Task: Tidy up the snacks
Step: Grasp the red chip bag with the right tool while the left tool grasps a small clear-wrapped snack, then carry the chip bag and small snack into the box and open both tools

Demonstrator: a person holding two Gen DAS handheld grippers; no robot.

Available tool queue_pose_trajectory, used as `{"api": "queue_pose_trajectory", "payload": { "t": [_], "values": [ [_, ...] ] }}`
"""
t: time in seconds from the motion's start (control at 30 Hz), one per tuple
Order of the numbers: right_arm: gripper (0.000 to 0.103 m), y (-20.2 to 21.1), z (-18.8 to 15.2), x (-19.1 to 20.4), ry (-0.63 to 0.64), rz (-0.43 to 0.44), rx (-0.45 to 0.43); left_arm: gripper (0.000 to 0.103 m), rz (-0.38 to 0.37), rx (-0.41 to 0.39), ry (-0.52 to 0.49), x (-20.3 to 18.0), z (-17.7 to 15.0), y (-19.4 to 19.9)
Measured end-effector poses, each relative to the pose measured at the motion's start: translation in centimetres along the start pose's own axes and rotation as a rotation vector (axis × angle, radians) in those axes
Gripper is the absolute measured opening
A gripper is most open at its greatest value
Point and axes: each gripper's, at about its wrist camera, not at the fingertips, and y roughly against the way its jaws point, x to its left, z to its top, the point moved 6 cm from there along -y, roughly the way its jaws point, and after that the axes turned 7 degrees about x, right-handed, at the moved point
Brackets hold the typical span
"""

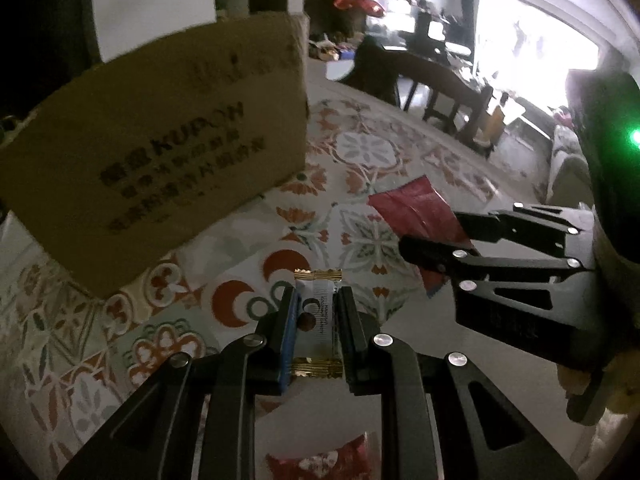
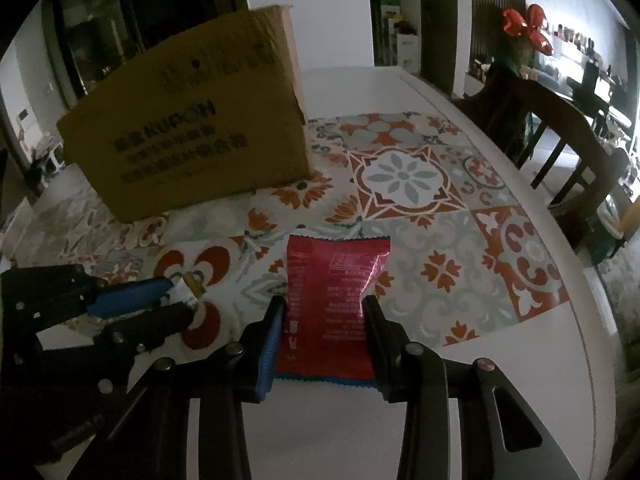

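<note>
Left tool [image 1: 316, 312] grips the white gold-ended candy bar [image 1: 318, 316]; right tool [image 2: 324, 320] clamps the red foil packet [image 2: 332, 300] — lift both clear, carry toward the brown cardboard box [image 2: 192, 128] at eleven o'clock.

A round white table [image 2: 460, 400] carries everything, its curved rim sweeping down the right side. Over much of its top lies a patterned mat [image 2: 404, 176] printed with orange, grey-green and white floral tiles, leaving bare white surface at the near and far edges. A brown cardboard box [image 2: 192, 128] with dark printed lettering stands on the mat toward the back left, its top flaps raised.
</note>
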Motion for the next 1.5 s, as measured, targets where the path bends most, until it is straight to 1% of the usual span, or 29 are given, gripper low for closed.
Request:
{"api": "queue_pose_trajectory", "payload": {
  "t": [0.1,0.23,0.53,0.73,0.97,1.2,1.33,1.5],
  "values": [
    [0.039,1.3,0.2,0.6,0.008,0.009,-0.025,0.021,0.015,-0.043,0.029,0.4,0.1,1.6],
    [0.039,3.4,0.7,1.5,0.027,0.023,-0.071,0.021,0.054,-0.095,0.052,0.8,0.2,3.7],
    [0.039,7.5,2.1,3.7,0.064,0.053,-0.171,0.021,0.09,-0.202,0.097,1.4,0.9,8.3],
    [0.039,9.1,3.4,4.7,0.084,0.068,-0.222,0.021,0.137,-0.273,0.114,2.4,1.8,11.1],
    [0.039,10.6,5.9,5.4,0.1,0.071,-0.29,0.021,0.18,-0.337,0.128,4.0,3.1,12.8],
    [0.039,11.8,8.9,6.0,0.122,0.075,-0.344,0.021,0.199,-0.391,0.163,5.8,5.0,14.1],
    [0.039,11.9,10.6,6.3,0.145,0.076,-0.359,0.021,0.211,-0.404,0.179,6.8,6.2,14.5],
    [0.039,11.2,12.6,6.9,0.166,0.086,-0.357,0.021,0.222,-0.405,0.197,8.3,7.7,14.1]
  ]
}}
